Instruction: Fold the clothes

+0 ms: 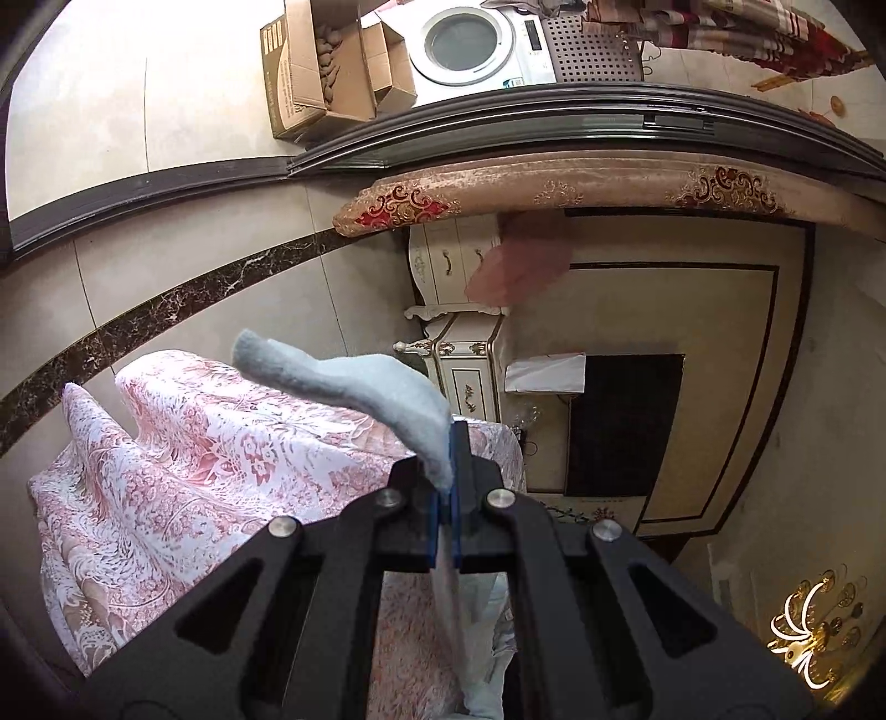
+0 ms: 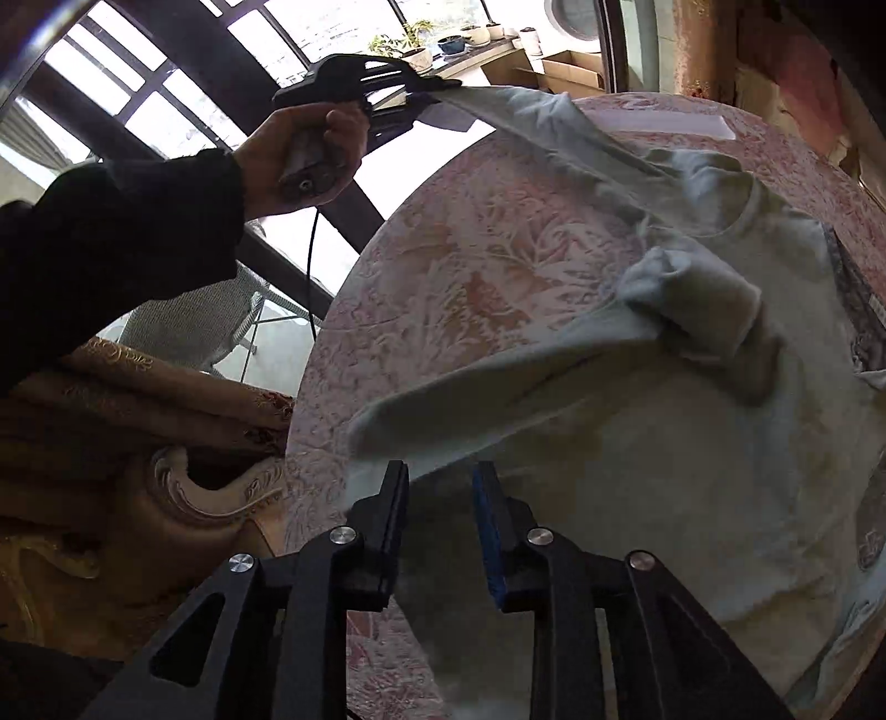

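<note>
A pale blue sweatshirt [image 2: 664, 471] lies spread over a round table with a pink lace cloth [image 2: 443, 266]. One bunched sleeve [image 2: 698, 299] rests on its chest. My left gripper [image 1: 449, 443] is shut on an edge of the garment [image 1: 343, 382], and a flap of it sticks out past the blue pads. In the right wrist view a hand [image 2: 299, 149] holds that left gripper [image 2: 443, 84] at the table's far rim, lifting the cloth taut. My right gripper [image 2: 441, 479] stands open just above the near fold, nothing pressed between its fingers.
A washing machine [image 1: 470, 44] and cardboard boxes [image 1: 332, 72] stand beyond a dark door track. A patterned curtain [image 1: 554, 188] and a white cabinet [image 1: 459, 310] are close by. A wicker chair [image 2: 205, 315] and carved furniture [image 2: 194, 482] sit beside the table.
</note>
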A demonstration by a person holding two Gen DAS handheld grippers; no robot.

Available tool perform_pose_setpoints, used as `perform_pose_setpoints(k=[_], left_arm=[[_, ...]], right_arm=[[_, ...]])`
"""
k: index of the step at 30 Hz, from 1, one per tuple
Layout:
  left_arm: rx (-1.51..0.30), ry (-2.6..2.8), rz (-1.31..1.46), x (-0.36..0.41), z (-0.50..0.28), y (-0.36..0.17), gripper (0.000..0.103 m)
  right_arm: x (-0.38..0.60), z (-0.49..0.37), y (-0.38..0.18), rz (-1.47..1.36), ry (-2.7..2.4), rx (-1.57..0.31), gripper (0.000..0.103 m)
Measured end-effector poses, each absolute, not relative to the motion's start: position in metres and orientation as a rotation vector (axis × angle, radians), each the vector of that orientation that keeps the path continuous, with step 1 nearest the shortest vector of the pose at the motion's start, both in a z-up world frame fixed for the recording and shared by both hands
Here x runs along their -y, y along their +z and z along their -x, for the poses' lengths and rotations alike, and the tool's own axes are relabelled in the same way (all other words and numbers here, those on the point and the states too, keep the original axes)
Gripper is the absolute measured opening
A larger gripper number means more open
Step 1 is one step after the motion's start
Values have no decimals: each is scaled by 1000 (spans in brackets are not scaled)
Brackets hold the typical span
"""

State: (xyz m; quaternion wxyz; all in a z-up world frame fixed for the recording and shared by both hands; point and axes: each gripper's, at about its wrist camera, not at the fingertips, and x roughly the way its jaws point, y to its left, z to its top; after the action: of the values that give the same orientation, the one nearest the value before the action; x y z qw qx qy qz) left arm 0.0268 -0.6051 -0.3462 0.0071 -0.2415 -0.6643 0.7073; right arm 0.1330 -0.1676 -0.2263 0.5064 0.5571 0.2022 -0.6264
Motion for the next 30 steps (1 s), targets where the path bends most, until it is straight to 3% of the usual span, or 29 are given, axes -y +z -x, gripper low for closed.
perform_pose_setpoints(k=[1, 3, 5, 11, 16, 19, 21, 22, 23, 25, 30], left_arm=[[2081, 2211, 754, 605, -28, -346, 3], [2081, 2210, 756, 603, -29, -344, 3], [2082, 2210, 759, 602, -30, -343, 3], [2088, 2202, 776, 602, -32, -344, 3], [2077, 2192, 770, 603, -30, -343, 3], [2070, 2187, 771, 604, -28, -343, 3], [2065, 2184, 776, 605, -27, -343, 3], [2061, 2183, 780, 605, -26, -343, 3], [2060, 2180, 782, 605, -25, -343, 3], [2058, 2176, 777, 607, -24, -343, 3], [2031, 2167, 780, 610, -16, -342, 3]], right_arm=[[175, -151, -228, -1306, -1505, -527, 43], [186, -181, -233, -1205, -1511, -643, 46], [194, -202, -239, -1138, -1513, -752, 56], [202, -232, -254, -923, -1608, -1079, 56], [204, -226, -266, -933, -1601, -1125, 58], [208, -215, -269, -969, -1609, -1096, 71], [210, -204, -272, -1042, -1595, -1044, 71], [210, -201, -272, -1077, -1557, -1003, 59], [210, -200, -272, -1104, -1521, -971, 41], [209, -211, -269, -1069, -1488, -1015, 11], [193, -224, -251, -1063, -1361, -907, 10]])
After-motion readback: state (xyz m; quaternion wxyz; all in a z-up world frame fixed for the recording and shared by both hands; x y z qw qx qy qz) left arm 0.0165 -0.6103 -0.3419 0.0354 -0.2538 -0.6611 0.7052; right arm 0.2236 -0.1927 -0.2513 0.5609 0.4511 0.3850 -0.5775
